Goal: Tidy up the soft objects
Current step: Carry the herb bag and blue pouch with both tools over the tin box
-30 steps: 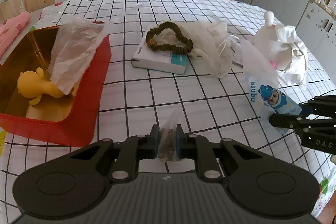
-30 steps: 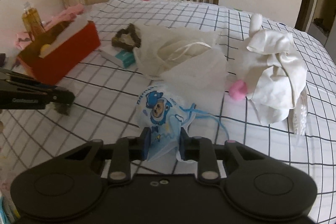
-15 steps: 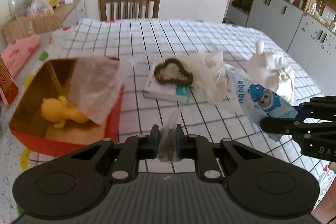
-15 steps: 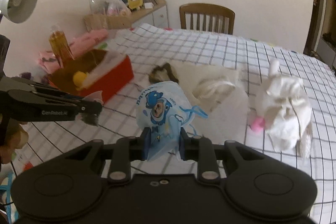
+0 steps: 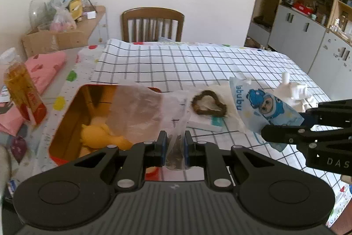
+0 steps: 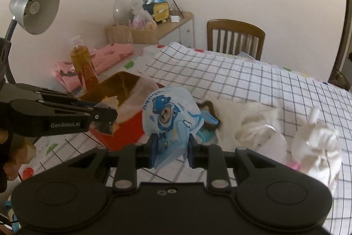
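Observation:
My left gripper (image 5: 175, 150) is shut on a small clear plastic bag (image 5: 176, 153) with brown stuff inside, held in the air above the table near the red box (image 5: 55, 144). My right gripper (image 6: 171, 151) is shut on a blue cartoon-printed pouch (image 6: 169, 118), also lifted off the table. That pouch (image 5: 264, 111) shows at the right of the left wrist view. The left gripper (image 6: 105, 120) with its small bag appears at the left of the right wrist view. Inside the box lie a yellow soft toy (image 5: 99, 136) and a crumpled clear bag (image 5: 136, 111).
A brown scrunchie (image 5: 209, 102) rests on a white box on the checked tablecloth. White cloth bags (image 6: 259, 131) and a white plush (image 6: 316, 142) lie to the right. An oil bottle (image 5: 19, 91), pink cloth, a lamp (image 6: 33, 8) and a chair (image 5: 153, 24) surround the table.
Both grippers have risen from the table with their bags still held. The views now look down on the red box and table from higher up.

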The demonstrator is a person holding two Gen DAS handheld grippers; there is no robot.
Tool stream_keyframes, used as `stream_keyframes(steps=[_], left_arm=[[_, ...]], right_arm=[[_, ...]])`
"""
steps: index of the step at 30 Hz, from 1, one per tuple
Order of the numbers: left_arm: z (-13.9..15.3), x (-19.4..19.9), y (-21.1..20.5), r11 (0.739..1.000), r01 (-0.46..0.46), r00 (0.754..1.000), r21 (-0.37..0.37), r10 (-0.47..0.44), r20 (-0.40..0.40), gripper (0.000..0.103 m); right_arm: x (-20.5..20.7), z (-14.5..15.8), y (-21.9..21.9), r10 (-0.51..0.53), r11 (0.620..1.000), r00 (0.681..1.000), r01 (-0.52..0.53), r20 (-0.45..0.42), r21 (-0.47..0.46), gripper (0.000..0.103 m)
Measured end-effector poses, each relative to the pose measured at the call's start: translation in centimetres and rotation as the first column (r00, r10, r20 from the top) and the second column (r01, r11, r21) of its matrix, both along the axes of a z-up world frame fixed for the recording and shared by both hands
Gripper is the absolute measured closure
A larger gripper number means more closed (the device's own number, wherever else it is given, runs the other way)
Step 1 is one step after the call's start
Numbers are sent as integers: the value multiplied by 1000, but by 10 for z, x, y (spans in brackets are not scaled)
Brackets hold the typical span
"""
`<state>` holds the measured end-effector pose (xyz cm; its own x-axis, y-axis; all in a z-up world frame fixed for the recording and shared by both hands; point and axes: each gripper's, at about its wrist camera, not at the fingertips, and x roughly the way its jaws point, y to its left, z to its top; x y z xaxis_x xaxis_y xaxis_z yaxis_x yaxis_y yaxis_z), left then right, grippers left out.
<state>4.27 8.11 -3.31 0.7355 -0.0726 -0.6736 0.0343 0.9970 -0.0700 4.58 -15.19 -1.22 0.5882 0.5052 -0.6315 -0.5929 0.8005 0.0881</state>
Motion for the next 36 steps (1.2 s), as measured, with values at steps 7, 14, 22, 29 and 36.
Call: stream_keyframes(steps=[7,14,22,29,36], left_arm=[[8,7,25,997,-68,998,27,68,11,88],[1,21,47,990,-130,991,50,131,-17,88],[-15,36,67,978,-193,979,72,197,-58,88],[-28,52,75,974,-211,972,83,218,-90,88],[-40,66,80,972,-221,965,79,230,-126,88]], right_arm=[[13,12,35,60,998,998,-60,17,6,77],[35,10,68,121,993,993,-121,-2,-10,77],[66,-5,105,179,983,983,-181,-49,-39,77],[91,-26,138,230,966,970,-237,-79,-103,77],[110,-48,157,259,948,961,-272,-95,-168,78]])
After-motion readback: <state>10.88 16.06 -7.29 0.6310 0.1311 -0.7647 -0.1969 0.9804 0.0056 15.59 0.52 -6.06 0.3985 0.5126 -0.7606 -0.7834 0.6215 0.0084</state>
